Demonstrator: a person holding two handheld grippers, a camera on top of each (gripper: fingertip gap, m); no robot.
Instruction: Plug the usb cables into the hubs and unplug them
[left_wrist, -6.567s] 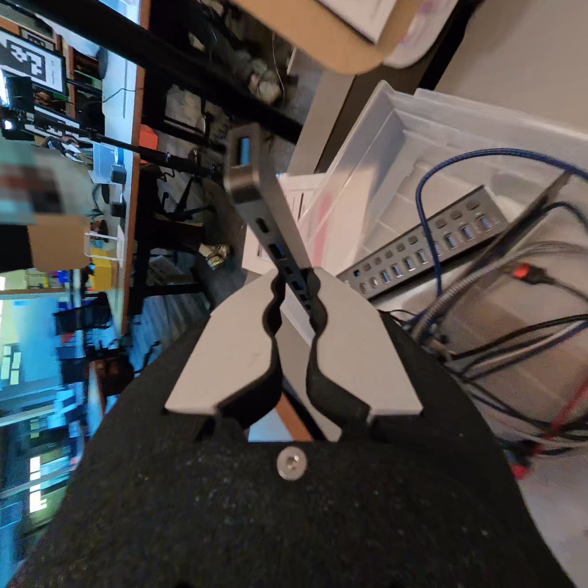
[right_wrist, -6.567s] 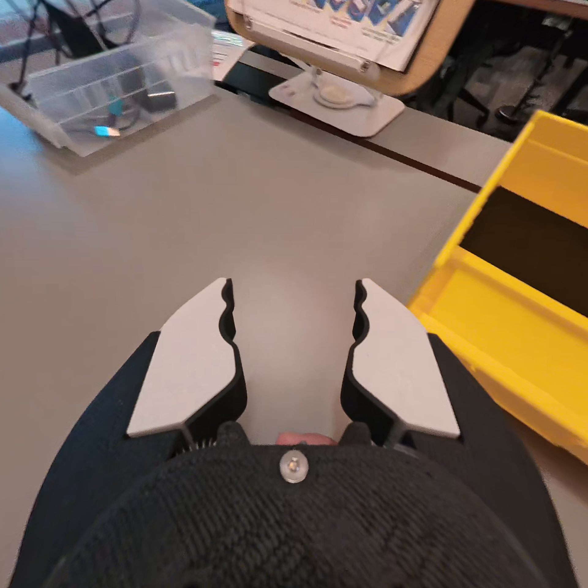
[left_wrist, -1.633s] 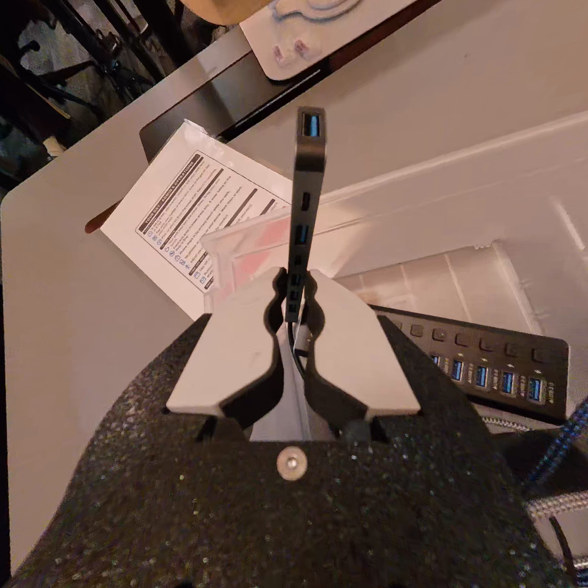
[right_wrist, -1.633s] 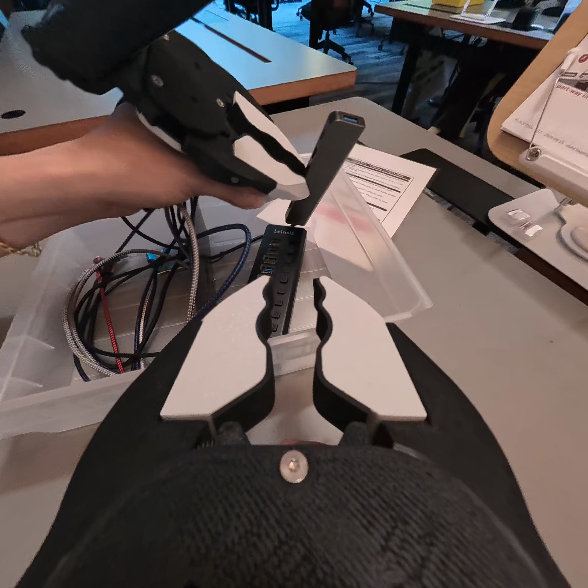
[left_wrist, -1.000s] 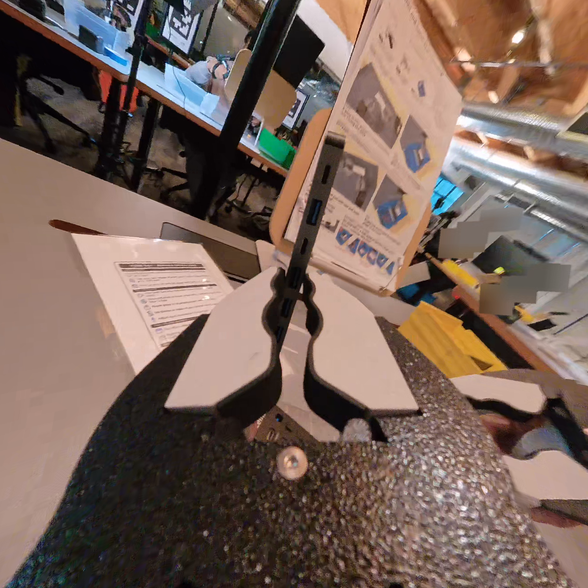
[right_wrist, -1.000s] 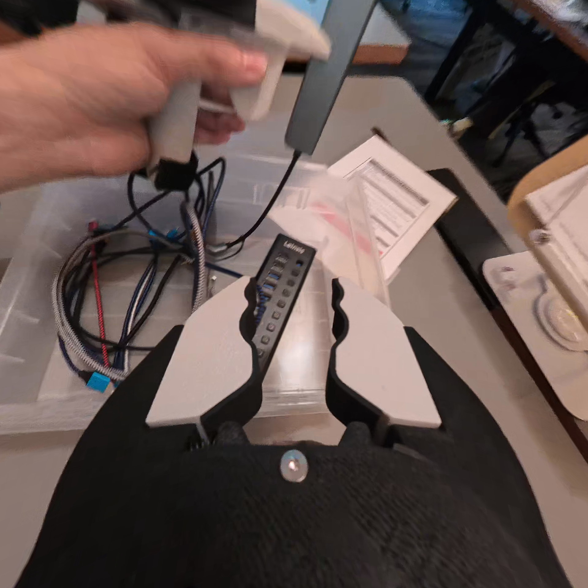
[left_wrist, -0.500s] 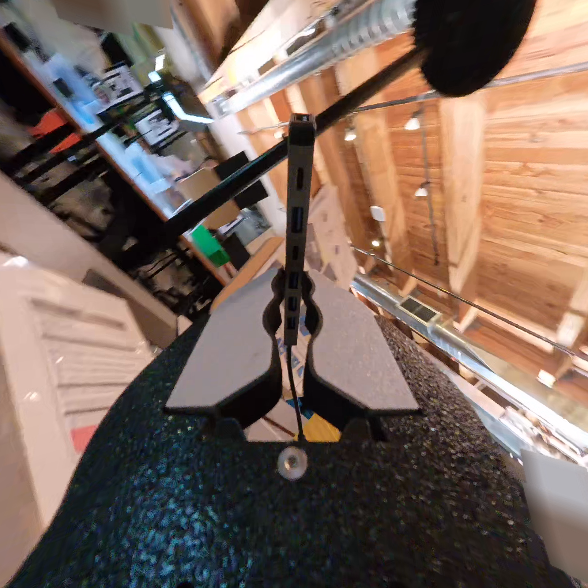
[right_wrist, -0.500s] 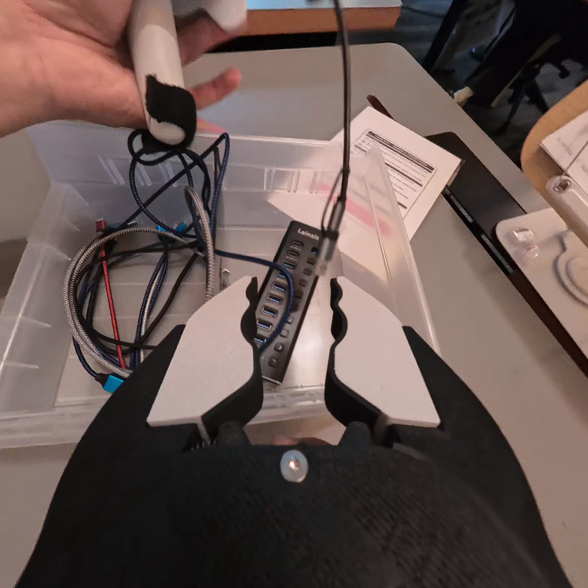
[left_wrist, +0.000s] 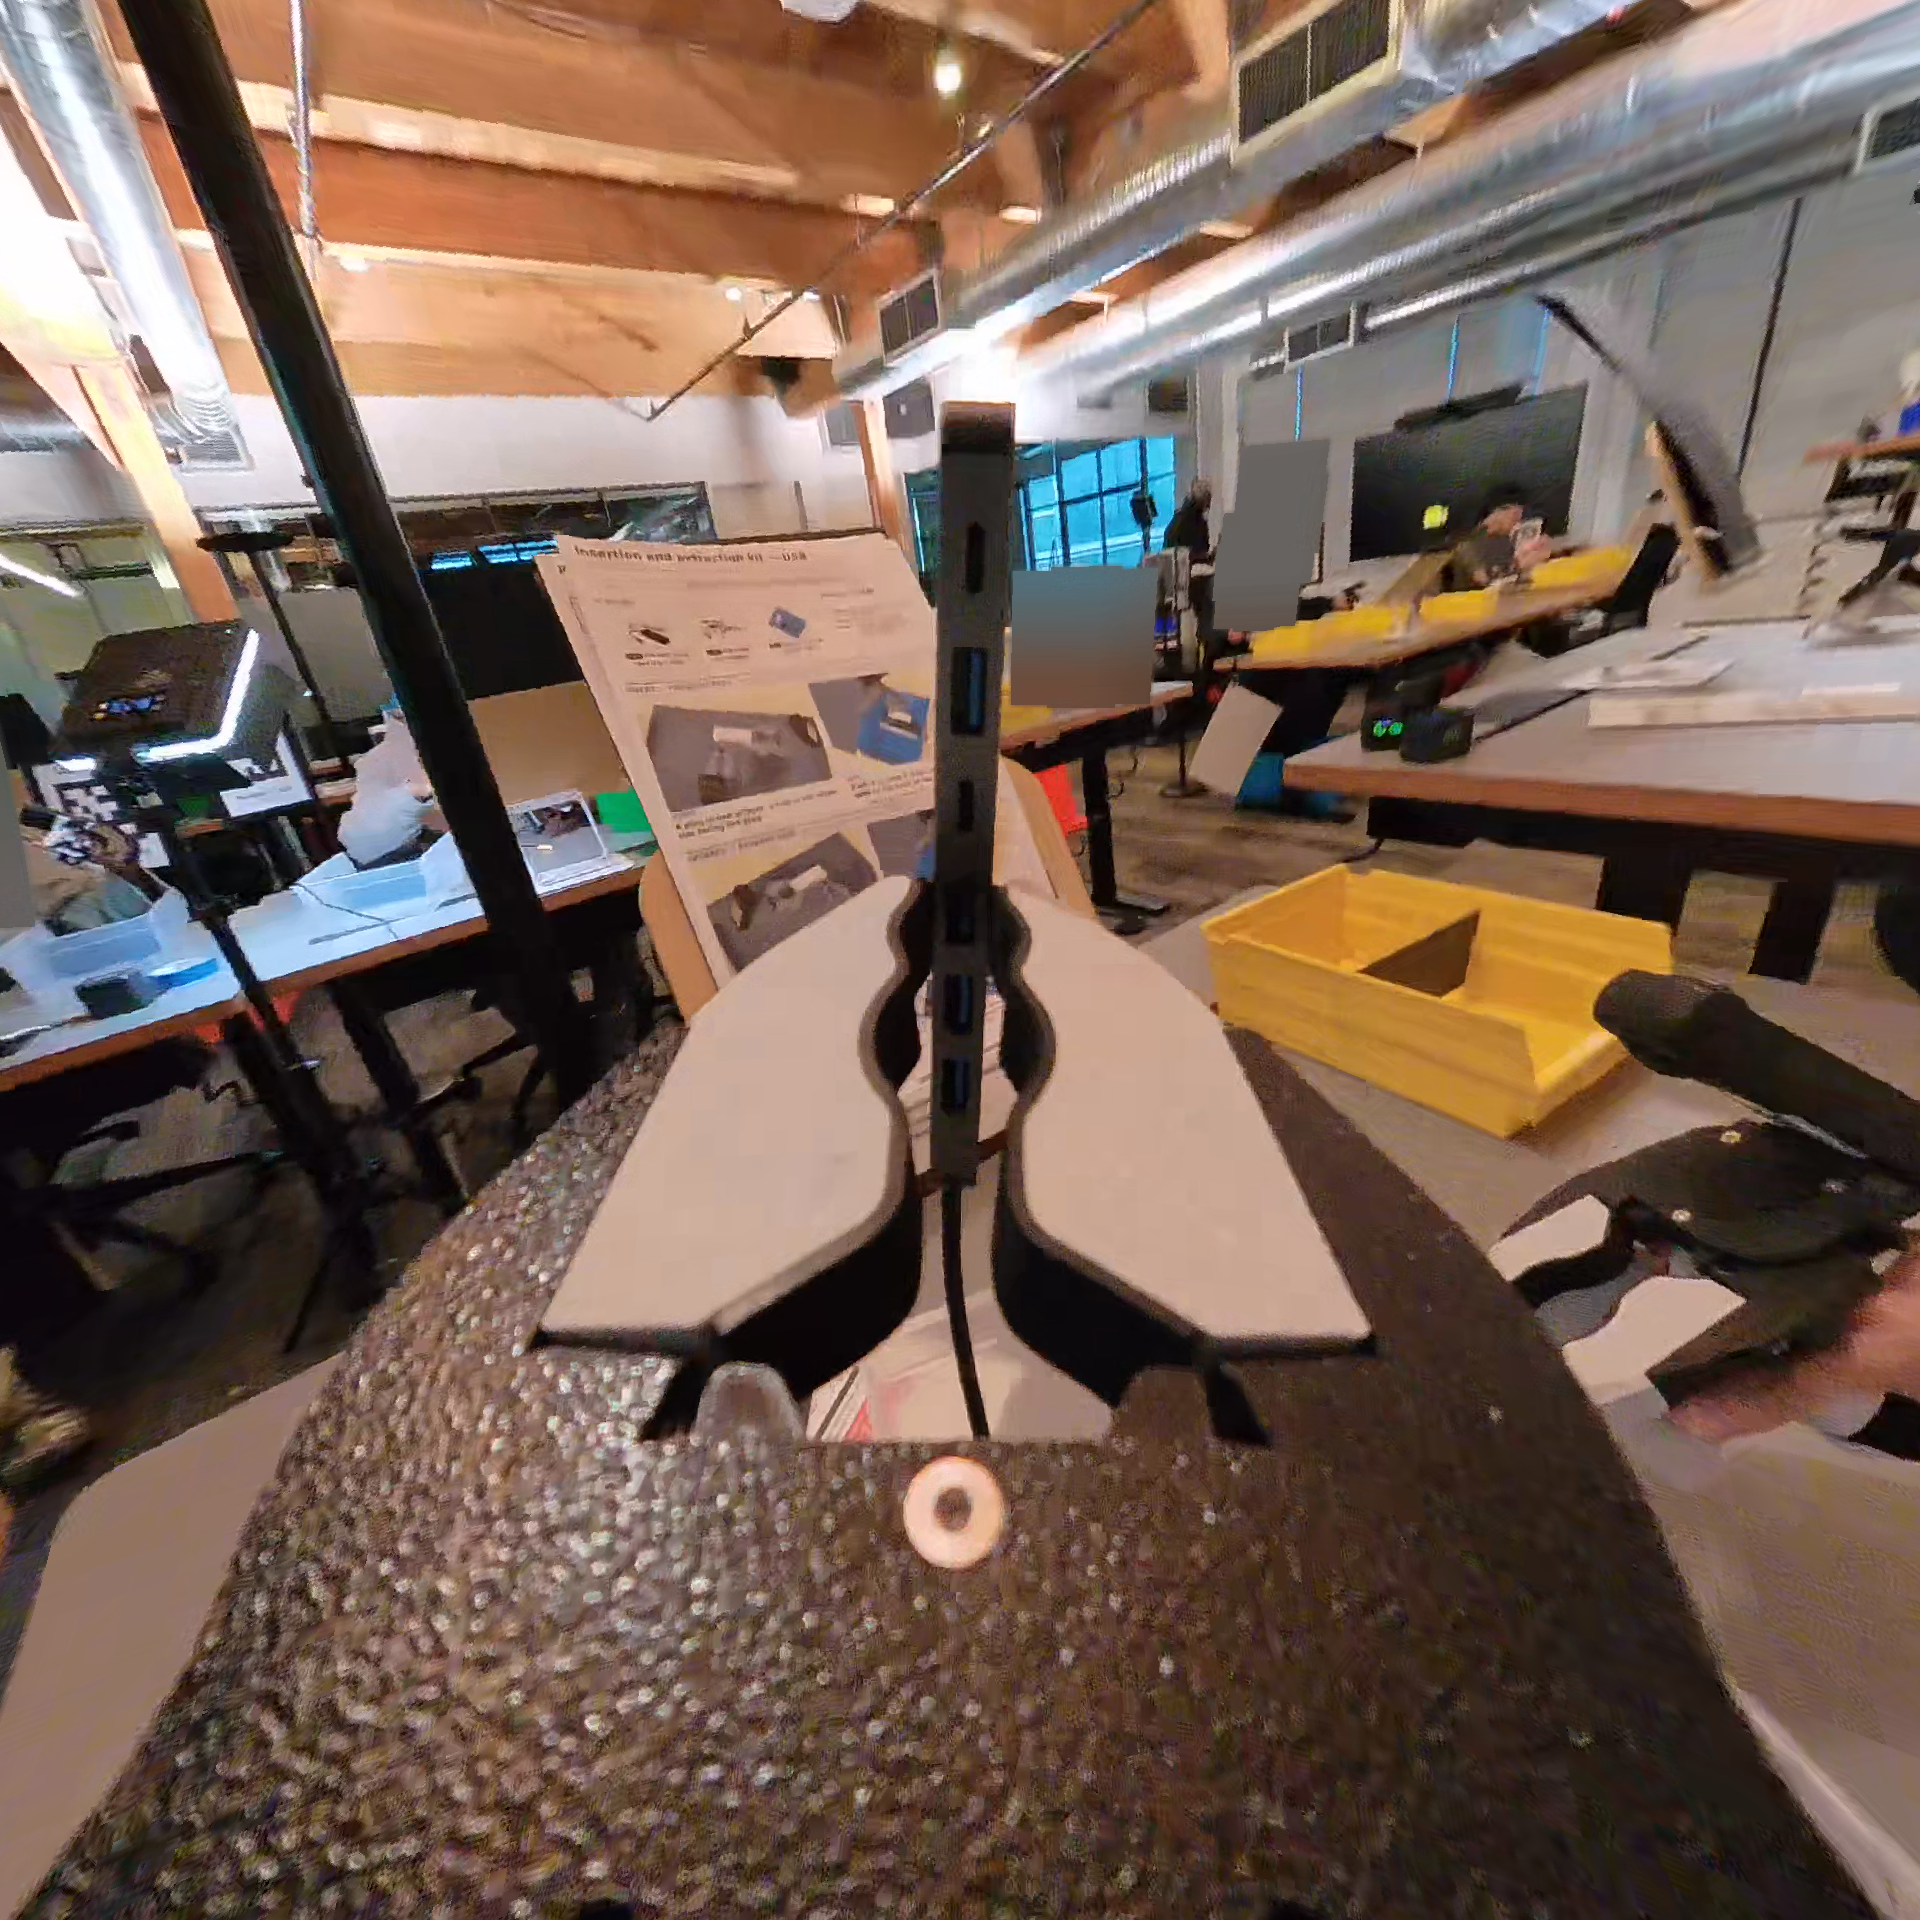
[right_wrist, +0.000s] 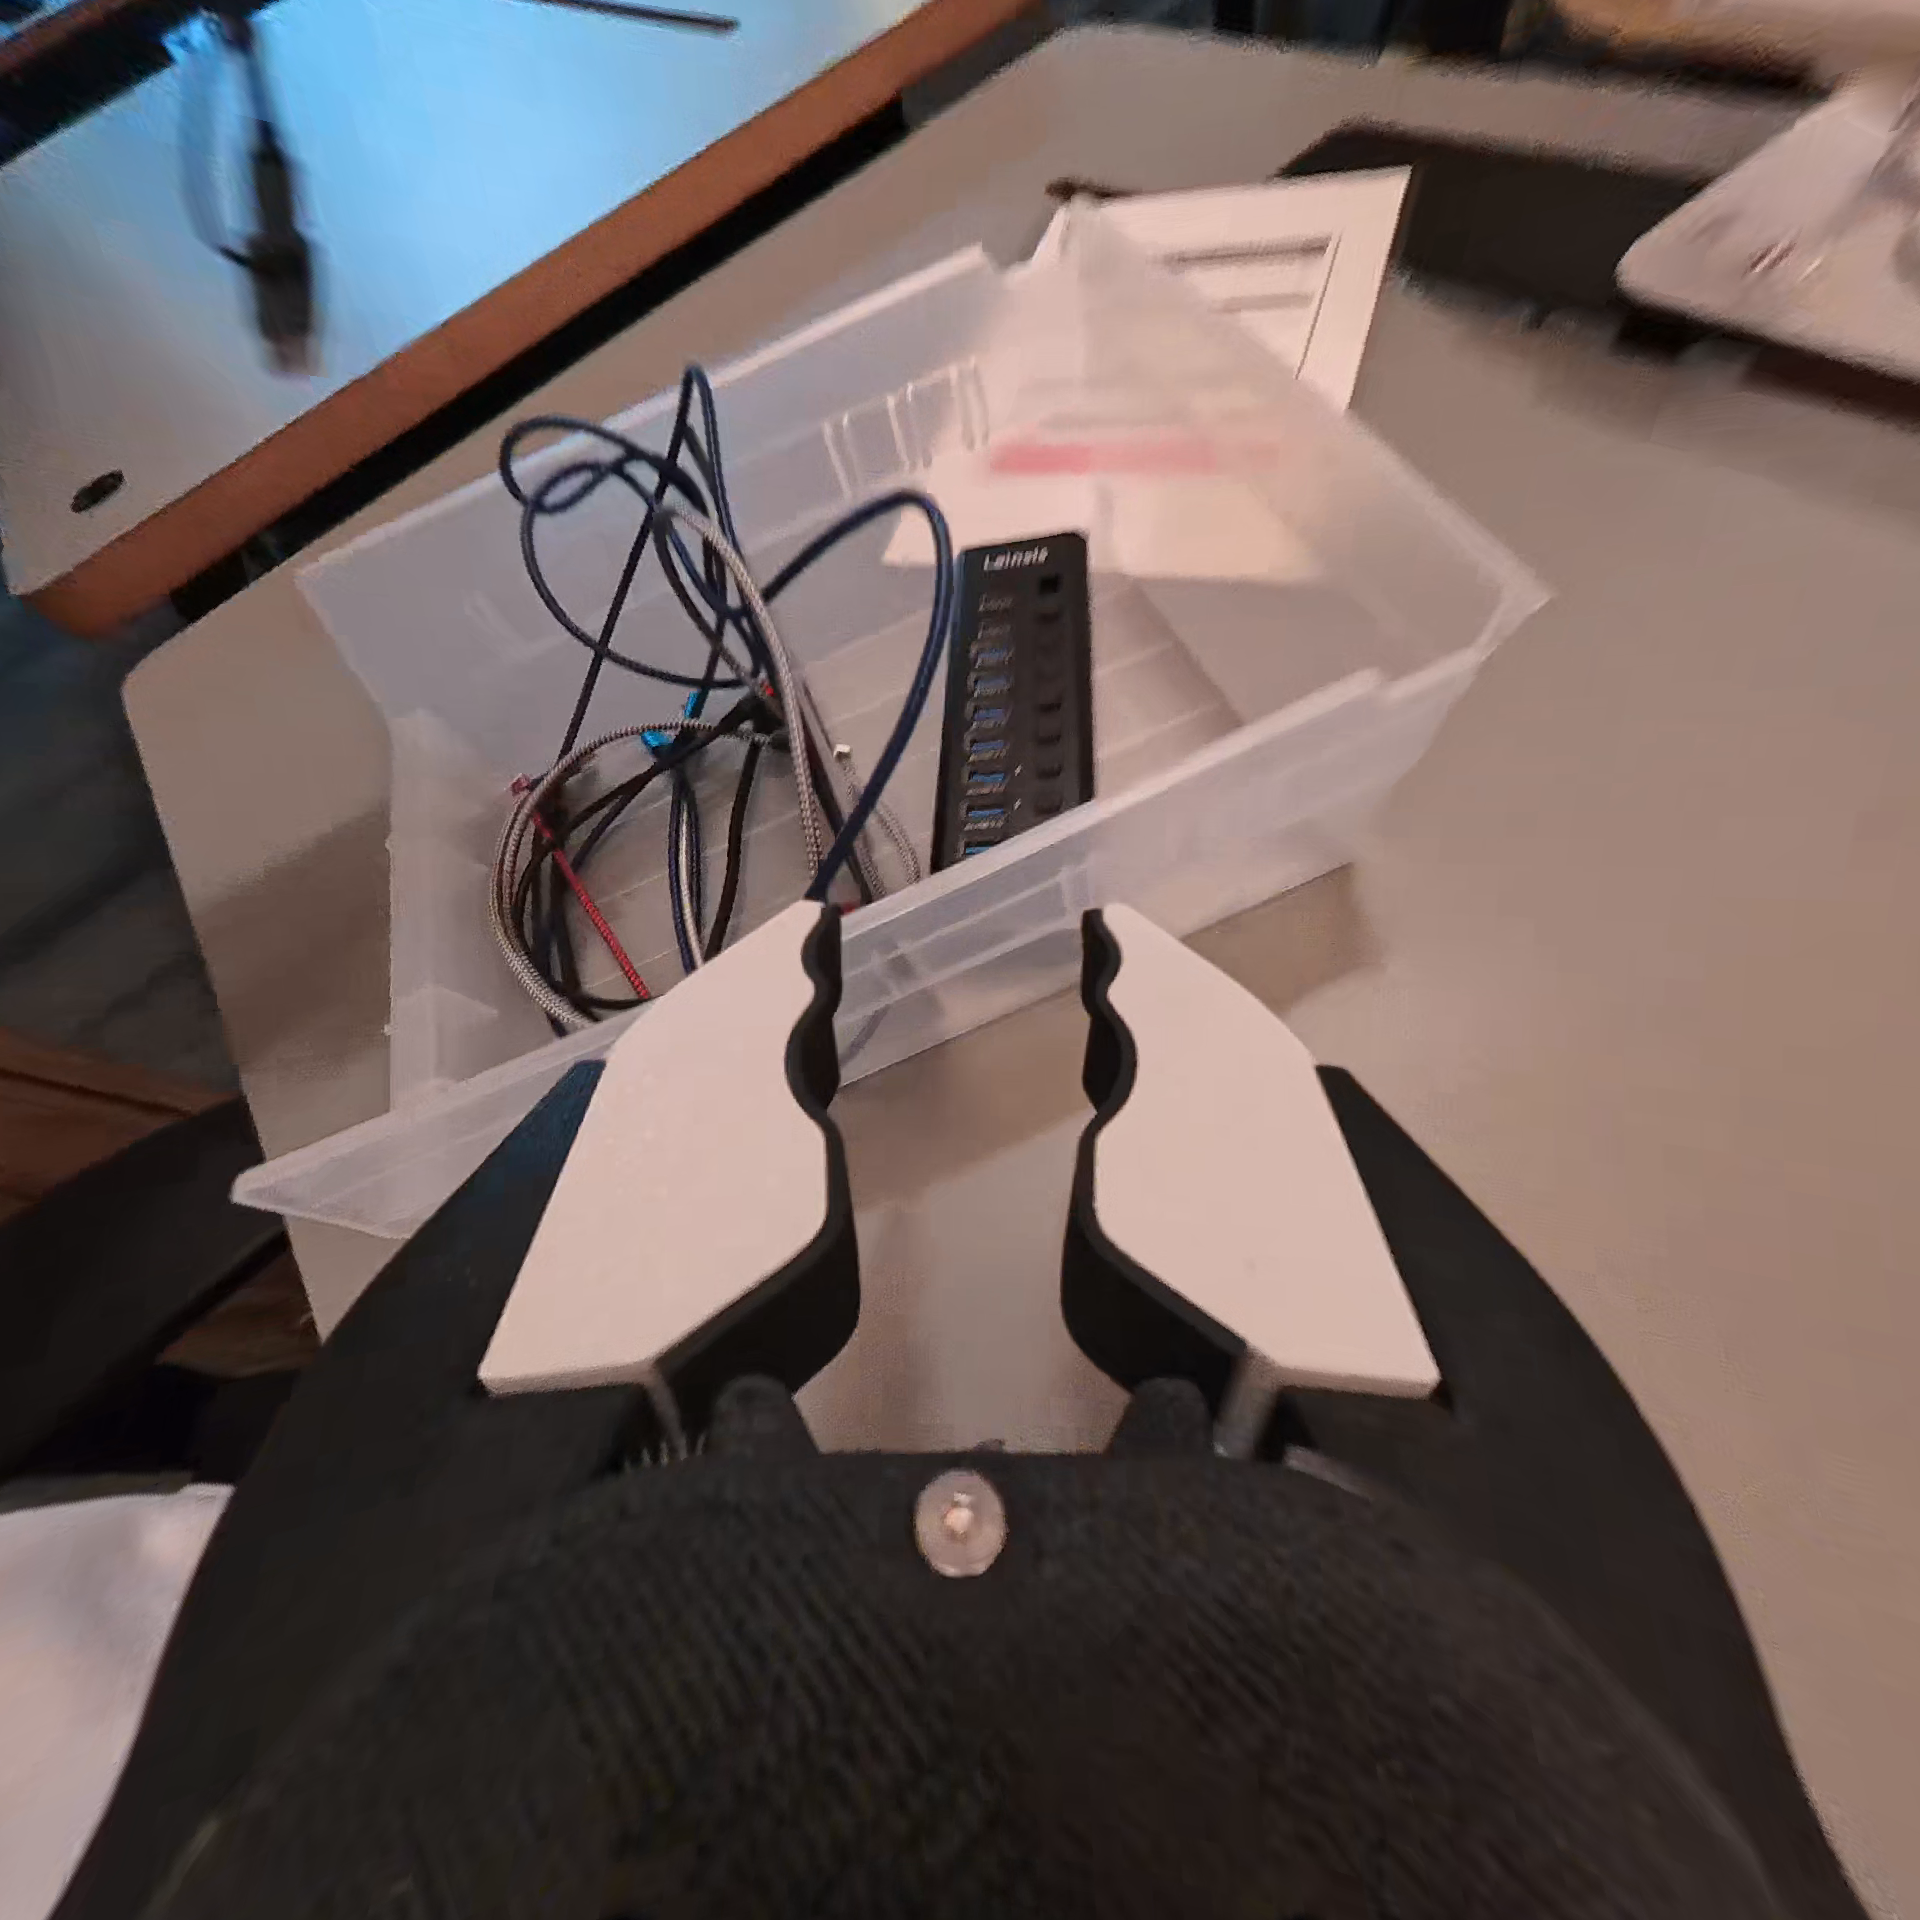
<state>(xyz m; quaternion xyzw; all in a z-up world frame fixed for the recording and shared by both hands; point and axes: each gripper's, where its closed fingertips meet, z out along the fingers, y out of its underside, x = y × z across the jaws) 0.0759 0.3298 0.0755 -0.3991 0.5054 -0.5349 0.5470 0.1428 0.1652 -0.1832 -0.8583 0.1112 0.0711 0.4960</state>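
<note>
A slim hub (left_wrist: 971, 727) is clamped upright in the left gripper (left_wrist: 961, 997). The right gripper (right_wrist: 951, 982) is held apart above the tabletop (right_wrist: 1558, 935), near a bin (right_wrist: 1195, 821) of cables (right_wrist: 665, 748).

Left gripper (left_wrist: 961, 987): two flat light-grey fingers (left_wrist: 758, 1122) with wavy black-edged inner profiles, on a black speckled rough-textured body, one silver washer-head screw (left_wrist: 953, 1509) centred below the fingers. Right gripper (right_wrist: 951, 977): same build, white fingers (right_wrist: 1226, 1174), black ribbed-texture body, silver screw (right_wrist: 960, 1536) centred.
</note>
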